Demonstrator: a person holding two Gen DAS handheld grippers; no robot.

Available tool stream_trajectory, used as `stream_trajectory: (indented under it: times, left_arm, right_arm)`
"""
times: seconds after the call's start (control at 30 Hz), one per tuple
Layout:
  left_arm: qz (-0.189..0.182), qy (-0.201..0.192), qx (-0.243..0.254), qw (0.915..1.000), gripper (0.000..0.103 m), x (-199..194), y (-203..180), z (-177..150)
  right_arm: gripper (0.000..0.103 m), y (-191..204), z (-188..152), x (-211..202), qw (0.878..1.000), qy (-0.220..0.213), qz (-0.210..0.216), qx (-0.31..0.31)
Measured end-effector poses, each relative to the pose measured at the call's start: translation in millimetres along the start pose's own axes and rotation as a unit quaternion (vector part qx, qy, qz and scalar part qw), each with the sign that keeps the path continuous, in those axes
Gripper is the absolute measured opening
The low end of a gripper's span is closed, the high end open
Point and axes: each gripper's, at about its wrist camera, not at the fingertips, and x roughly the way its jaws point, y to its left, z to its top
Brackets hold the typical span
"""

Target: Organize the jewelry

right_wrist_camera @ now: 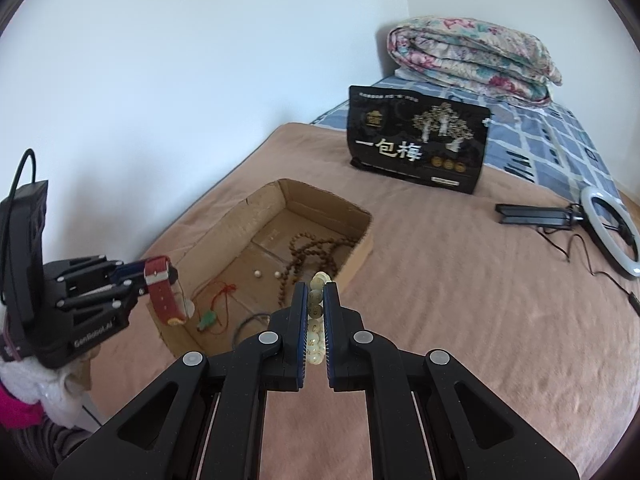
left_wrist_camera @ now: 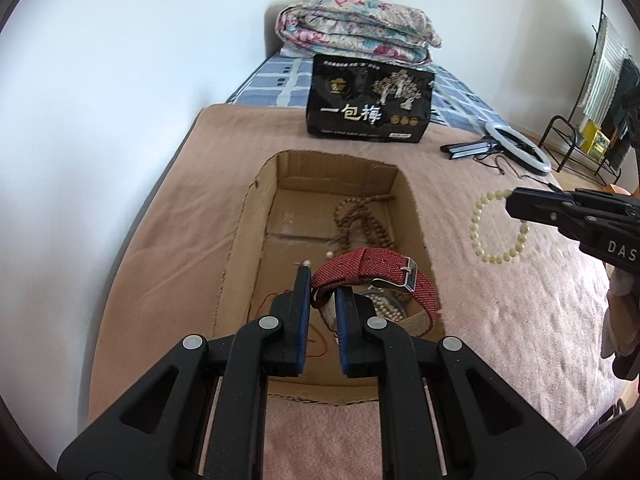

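Pink blanket [right_wrist_camera: 460, 300] covers the bed by a white wall; a cardboard box [left_wrist_camera: 248, 240] sits mid-bed, black bag [left_wrist_camera: 370, 100] behind it, ring light [right_wrist_camera: 612, 232] to its right. Left gripper [left_wrist_camera: 322, 280] clamps a red watch [left_wrist_camera: 372, 272] over the box; right gripper [right_wrist_camera: 316, 300] pinches a pale bracelet [left_wrist_camera: 498, 226] beside it.

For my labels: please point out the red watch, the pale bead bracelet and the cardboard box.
red watch [left_wrist_camera: 372, 270], left wrist view, woven strap.
pale bead bracelet [left_wrist_camera: 476, 220], left wrist view, left arc of beads.
cardboard box [right_wrist_camera: 320, 200], right wrist view, far wall.

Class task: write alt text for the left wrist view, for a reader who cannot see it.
The left gripper holds a red watch over a cardboard box containing brown beads. At right, the right gripper holds a pale bead bracelet above the blanket.
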Motion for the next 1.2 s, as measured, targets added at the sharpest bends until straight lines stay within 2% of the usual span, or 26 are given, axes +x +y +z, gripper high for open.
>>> stream_trajectory:
  times: [0.47, 0.93, 1.0, 1.07, 1.13, 1.2]
  left_arm:
    - [0.014, 0.013, -0.011, 0.9998, 0.01, 8, 13, -4]
    - [0.016, 0.013, -0.013, 0.9997, 0.01, 7, 18, -4]
    - [0.015, 0.014, -0.013, 0.9997, 0.014, 6, 18, -5]
    - [0.016, 0.016, -0.013, 0.9997, 0.017, 6, 18, -5]
    - [0.019, 0.013, -0.012, 0.9997, 0.023, 5, 18, -5]
    - [0.02, 0.007, -0.015, 0.9997, 0.034, 2, 19, -5]
  right_arm:
    - [0.006, 32, 15, 42, 0.999, 0.017, 0.02, -0.022]
    - [0.006, 41, 19, 50, 0.999, 0.02, 0.003, -0.034]
    - [0.011, 41, 20, 50, 0.999, 0.019, -0.002, -0.035]
    - [0.033, 40, 21, 49, 0.999, 0.015, -0.005, -0.036]
    - [0.039, 40, 21, 46, 0.999, 0.008, -0.009, -0.035]
    - [0.039, 38, 22, 44, 0.999, 0.006, -0.01, -0.033]
